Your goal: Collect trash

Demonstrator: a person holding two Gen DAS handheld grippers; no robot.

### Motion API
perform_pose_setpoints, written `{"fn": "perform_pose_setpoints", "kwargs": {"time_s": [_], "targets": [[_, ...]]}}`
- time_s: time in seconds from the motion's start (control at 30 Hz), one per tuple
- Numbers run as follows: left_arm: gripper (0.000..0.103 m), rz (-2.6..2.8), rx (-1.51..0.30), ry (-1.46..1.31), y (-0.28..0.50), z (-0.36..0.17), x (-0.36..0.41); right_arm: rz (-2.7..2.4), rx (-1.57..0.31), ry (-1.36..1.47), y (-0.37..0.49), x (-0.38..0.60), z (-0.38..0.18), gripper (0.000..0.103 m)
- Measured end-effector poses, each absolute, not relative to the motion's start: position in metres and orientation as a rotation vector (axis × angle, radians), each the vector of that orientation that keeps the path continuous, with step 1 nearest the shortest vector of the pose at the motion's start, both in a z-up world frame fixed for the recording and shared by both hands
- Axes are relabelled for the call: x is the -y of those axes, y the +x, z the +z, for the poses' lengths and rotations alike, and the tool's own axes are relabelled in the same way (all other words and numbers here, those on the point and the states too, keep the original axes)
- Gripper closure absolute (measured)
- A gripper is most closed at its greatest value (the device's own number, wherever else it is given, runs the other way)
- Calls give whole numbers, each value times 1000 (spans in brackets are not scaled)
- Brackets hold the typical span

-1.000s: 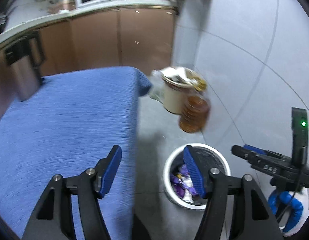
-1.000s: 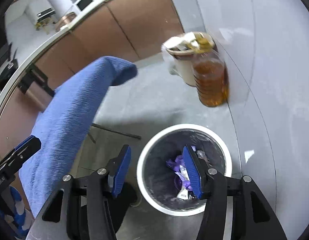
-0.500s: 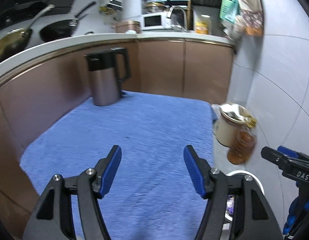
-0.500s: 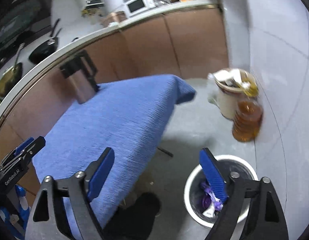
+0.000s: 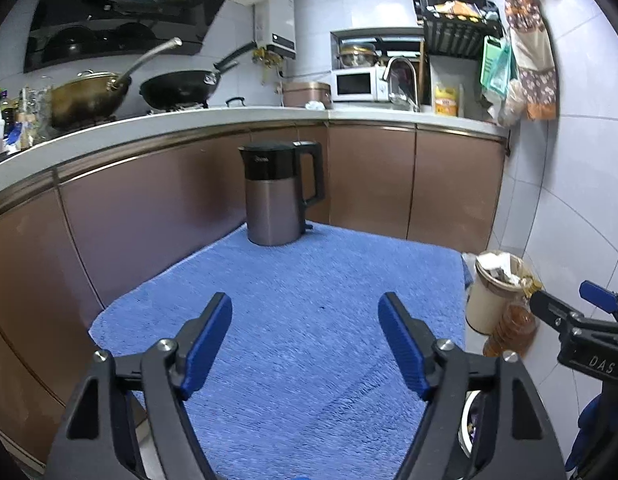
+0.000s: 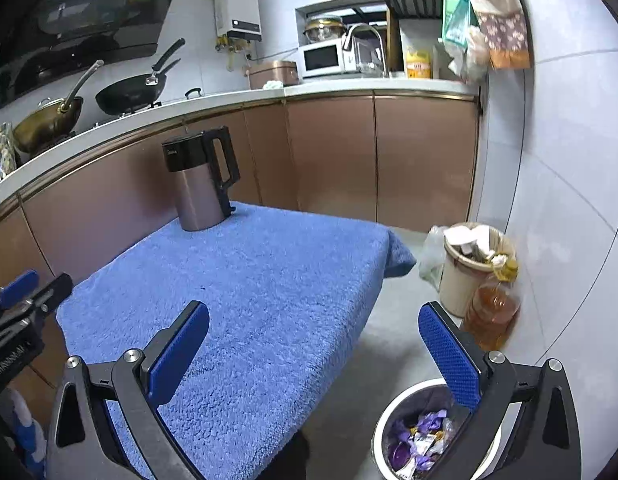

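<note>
- The desk draped in a blue terry towel point(image 6: 269, 300) fills the middle of both views. Apart from a grey steel electric kettle with a black lid and handle point(image 5: 279, 192) standing upright at the far edge, at about 12 o'clock from the left tool, its cloth shows no litter that I can pick out.
- A cream plastic pail heaped with paper scraps point(image 6: 467, 268) stands on the floor by the tiled wall, at about 2 o'clock from the right tool, with an amber ribbed bottle point(image 6: 493, 314) touching its near side.
- The round white-rimmed waste bin point(image 6: 393, 420), where the collected trash, purple and silver wrappers point(image 6: 421, 436), lies, sits on the floor off the desk's right edge, at roughly 5 o'clock below the right tool and just under its right finger. In the left view only a sliver shows at 4 o'clock.
- The right tool point(image 6: 313, 358) is much the nearer to the bin; its jaws are opening, very wide, with nothing between them.
- The left tool point(image 5: 305, 344) hangs over the towel, jaws also opening and empty.
- Any remaining scrap is probably outside these views, though the fisheye edges are too warped to be sure.
</note>
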State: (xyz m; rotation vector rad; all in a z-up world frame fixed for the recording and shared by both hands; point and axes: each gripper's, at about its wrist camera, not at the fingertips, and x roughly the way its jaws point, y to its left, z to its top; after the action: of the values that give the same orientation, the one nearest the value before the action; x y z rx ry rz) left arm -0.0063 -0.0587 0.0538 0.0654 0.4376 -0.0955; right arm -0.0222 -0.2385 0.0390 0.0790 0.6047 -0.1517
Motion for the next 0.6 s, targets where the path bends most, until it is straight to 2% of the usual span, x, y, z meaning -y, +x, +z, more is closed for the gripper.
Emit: {"fn": "perform_pose_setpoints", "kwargs": {"time_s": [0.13,0.6], "targets": [[21,-68,-409,59,-14,60,52,-159,-584,54,-25,233,44,0],[17,-11,-342,34,-31,73,43,-180,-504,18,-42,221,61,0]]}}
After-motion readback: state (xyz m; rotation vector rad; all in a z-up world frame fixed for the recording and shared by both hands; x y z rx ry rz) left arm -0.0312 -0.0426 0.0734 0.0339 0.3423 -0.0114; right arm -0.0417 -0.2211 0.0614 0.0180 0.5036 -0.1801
